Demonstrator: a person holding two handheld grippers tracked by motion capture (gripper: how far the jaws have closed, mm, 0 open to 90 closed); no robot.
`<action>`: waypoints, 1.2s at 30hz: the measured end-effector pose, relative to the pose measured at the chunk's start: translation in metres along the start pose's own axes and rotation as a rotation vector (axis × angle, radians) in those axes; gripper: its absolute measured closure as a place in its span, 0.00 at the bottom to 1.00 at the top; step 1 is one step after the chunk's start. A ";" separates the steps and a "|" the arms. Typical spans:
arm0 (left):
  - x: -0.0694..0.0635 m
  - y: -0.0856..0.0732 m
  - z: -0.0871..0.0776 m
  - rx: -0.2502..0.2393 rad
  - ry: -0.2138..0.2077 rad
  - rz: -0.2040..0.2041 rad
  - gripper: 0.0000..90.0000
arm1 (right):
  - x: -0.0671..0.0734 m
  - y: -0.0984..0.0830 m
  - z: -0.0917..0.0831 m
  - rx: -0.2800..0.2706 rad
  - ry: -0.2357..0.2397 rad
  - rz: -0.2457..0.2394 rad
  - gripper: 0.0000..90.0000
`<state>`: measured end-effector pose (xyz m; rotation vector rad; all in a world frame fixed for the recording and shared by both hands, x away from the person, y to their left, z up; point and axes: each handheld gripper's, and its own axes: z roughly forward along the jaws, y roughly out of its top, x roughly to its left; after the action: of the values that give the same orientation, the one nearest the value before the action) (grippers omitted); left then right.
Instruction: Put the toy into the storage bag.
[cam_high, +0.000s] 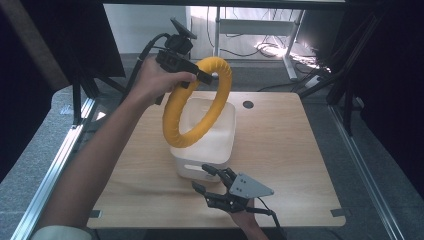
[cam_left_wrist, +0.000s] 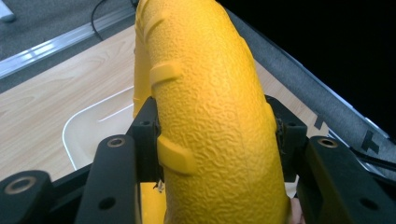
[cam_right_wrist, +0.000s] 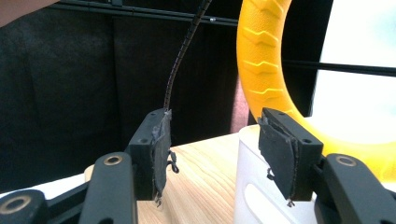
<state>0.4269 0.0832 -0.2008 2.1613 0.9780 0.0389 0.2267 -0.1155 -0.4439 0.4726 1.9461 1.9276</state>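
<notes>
Ring (cam_high: 197, 102) of yellow foam stands upright over the white bin (cam_high: 205, 145), clamped in the left gripper (cam_high: 200, 75); right gripper (cam_high: 210, 181), jaws apart and empty, seemingly waits just beside the bin's near wall.

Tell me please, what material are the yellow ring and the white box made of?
The yellow ring looks like soft rubber or foam: matte, with a wrinkled grain and raised ribs. The white box looks like smooth moulded plastic, slightly glossy, with rounded corners and a cut-out handle slot. Neither is certain from looks alone.
</notes>
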 end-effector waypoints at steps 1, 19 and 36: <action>0.000 -0.001 0.002 0.004 -0.001 0.001 0.55 | 0.000 0.000 0.000 0.000 0.000 -0.003 0.49; 0.005 -0.013 0.040 0.082 -0.015 0.018 0.55 | -0.002 -0.003 -0.001 -0.002 -0.017 -0.001 0.49; 0.014 -0.025 0.078 0.145 -0.011 0.007 0.55 | -0.003 -0.006 -0.001 0.005 -0.020 0.006 0.49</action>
<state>0.4457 0.0545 -0.2768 2.2945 0.9945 -0.0416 0.2294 -0.1178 -0.4495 0.4975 1.9395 1.9144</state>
